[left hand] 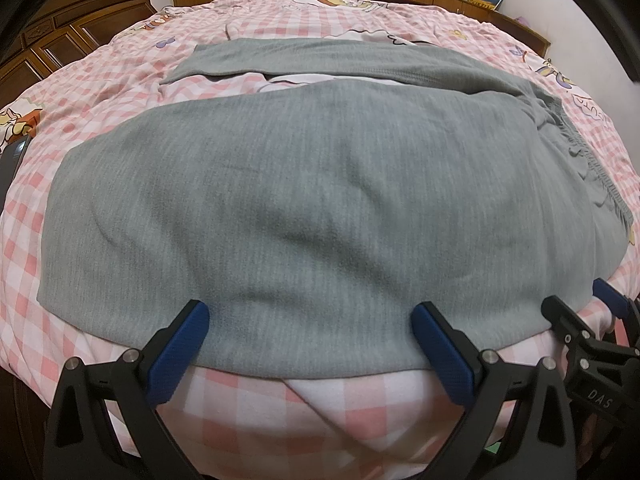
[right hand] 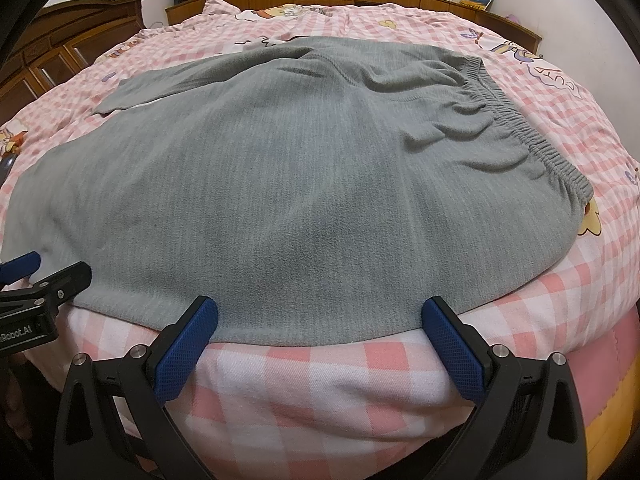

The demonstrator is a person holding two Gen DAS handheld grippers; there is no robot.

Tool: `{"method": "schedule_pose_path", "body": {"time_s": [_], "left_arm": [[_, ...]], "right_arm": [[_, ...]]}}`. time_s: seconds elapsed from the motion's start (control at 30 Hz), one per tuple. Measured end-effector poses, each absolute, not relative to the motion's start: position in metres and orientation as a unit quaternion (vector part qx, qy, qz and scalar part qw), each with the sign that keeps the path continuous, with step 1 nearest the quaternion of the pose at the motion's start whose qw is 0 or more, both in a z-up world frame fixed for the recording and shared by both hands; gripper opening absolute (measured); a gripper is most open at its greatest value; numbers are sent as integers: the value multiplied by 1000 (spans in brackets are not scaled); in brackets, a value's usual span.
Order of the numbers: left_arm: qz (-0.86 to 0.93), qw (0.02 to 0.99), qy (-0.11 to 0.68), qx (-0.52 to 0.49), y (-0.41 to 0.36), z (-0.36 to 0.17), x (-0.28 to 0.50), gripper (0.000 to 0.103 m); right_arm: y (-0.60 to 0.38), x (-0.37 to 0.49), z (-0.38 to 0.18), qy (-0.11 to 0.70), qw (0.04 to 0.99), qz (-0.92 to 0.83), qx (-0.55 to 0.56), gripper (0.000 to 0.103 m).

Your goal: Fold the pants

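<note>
Pink-checked bedding (left hand: pixel 256 408) covered the bed, and the grey pants (left hand: pixel 300 200) lay spread flat on it, waistband to the right. Both the left claw (left hand: pixel 310 320) and the right claw (right hand: pixel 320 316) stood wide apart at the pants' near edge, gripping nothing.

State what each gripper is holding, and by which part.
Nothing. The left gripper and right gripper are open at the near edge of the pants.

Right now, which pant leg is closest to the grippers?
The near leg, the wide grey one whose edge lies between the open fingers of the left gripper and right gripper. The far leg lies further up the bed, toward the headboard.
</note>
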State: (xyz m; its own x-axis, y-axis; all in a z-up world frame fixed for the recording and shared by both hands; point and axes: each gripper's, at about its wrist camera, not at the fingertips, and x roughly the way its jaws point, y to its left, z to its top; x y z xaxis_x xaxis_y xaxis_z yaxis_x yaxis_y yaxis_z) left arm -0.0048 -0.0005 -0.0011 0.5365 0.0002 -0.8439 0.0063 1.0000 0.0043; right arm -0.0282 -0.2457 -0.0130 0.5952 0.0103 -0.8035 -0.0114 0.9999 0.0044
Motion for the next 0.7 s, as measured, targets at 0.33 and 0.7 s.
{"method": "schedule_pose_path", "body": {"time_s": [0.33, 0.7], "left_arm": [[-15, 873, 487, 1, 1, 1, -4, 103], [4, 881, 473, -15, 40, 23, -11, 103]], "right_arm": [[-264, -28, 8, 460, 886, 51, 17, 99], [-379, -27, 42, 416, 905, -59, 58, 99]]}}
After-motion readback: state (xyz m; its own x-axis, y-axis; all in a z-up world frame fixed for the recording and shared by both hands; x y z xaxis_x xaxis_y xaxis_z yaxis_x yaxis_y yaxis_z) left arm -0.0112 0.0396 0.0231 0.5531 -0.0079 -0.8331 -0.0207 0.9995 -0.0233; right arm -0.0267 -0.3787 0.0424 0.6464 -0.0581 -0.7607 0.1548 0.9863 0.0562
